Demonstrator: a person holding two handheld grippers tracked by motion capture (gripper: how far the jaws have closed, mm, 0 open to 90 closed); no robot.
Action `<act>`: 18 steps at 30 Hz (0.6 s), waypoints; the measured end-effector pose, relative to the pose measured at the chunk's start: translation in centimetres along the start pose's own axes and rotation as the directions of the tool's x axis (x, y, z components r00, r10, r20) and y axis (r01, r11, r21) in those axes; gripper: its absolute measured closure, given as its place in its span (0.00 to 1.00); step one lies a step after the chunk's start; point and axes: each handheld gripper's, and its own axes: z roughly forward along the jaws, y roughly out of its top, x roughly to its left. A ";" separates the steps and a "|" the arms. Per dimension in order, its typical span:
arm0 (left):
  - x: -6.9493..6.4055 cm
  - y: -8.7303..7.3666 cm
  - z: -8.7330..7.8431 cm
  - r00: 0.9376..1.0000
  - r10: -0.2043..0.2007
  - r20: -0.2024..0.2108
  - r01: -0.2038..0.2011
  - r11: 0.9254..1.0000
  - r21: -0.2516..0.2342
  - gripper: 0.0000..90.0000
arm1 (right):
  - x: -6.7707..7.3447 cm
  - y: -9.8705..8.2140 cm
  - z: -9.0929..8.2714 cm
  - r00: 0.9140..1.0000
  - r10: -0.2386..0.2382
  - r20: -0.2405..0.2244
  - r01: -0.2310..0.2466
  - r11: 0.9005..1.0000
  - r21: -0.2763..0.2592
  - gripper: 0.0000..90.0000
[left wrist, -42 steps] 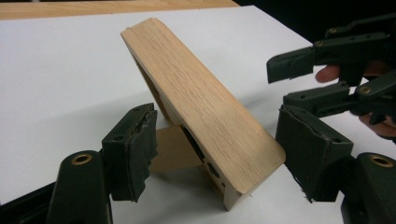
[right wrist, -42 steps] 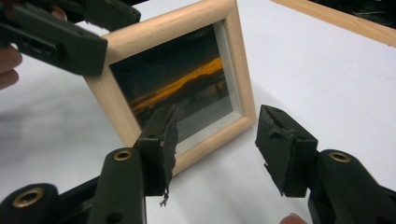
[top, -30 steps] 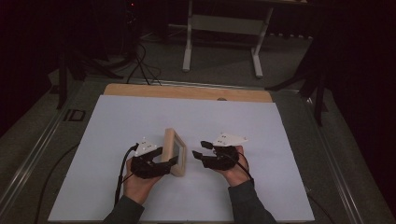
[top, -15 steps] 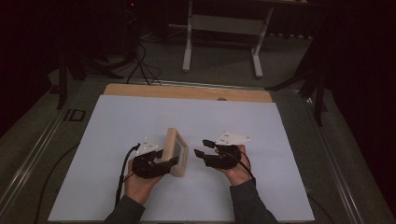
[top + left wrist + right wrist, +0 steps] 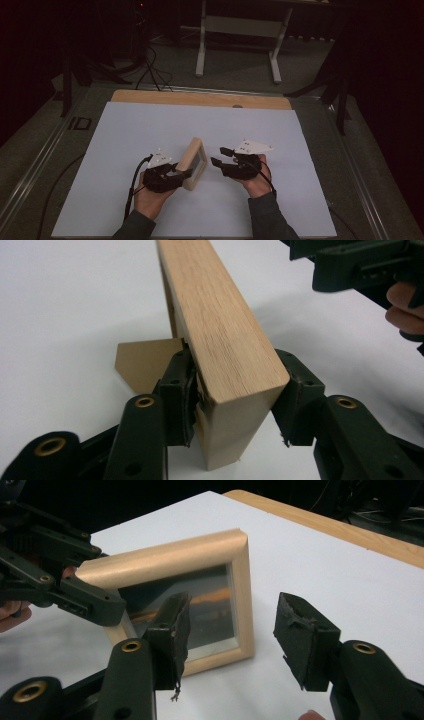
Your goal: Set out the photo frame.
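Left tool [image 5: 235,405] just closed, pinching wooden picture frame [image 5: 220,335], right tool [image 5: 230,630] spread, empty

In your left gripper view, the far end of the wooden frame [image 5: 220,330] runs off the top edge, its glass side is turned away, and the cardboard stand [image 5: 145,362] behind it is partly covered by the left gripper [image 5: 235,390], whose jaws have just been closing on the frame's near end. The right gripper [image 5: 365,270] is cut off at the upper right corner there. In your right gripper view, the picture behind the glass [image 5: 200,610] is too dim and blurred to make out.
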 end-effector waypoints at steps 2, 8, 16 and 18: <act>-0.1 0.0 0.0 1.000 0.012 0.002 -0.012 1.000 0.002 0.65 | -0.1 0.1 -0.2 1.000 -0.001 0.006 0.001 1.000 -0.008 0.54; -0.6 0.0 0.0 0.998 0.063 -0.026 -0.063 0.998 0.001 0.67 | -0.4 0.3 -0.8 1.000 0.001 0.020 0.000 0.999 -0.037 0.60; -1.0 -0.1 0.0 0.995 0.100 -0.026 -0.100 0.995 0.004 0.67 | -0.4 0.4 -1.3 0.999 -0.001 0.037 0.003 0.999 -0.054 0.67; -1.2 -0.1 0.1 0.992 0.120 -0.024 -0.120 0.993 0.006 0.67 | -0.4 0.4 -1.3 0.999 -0.004 0.038 0.006 0.998 -0.058 0.69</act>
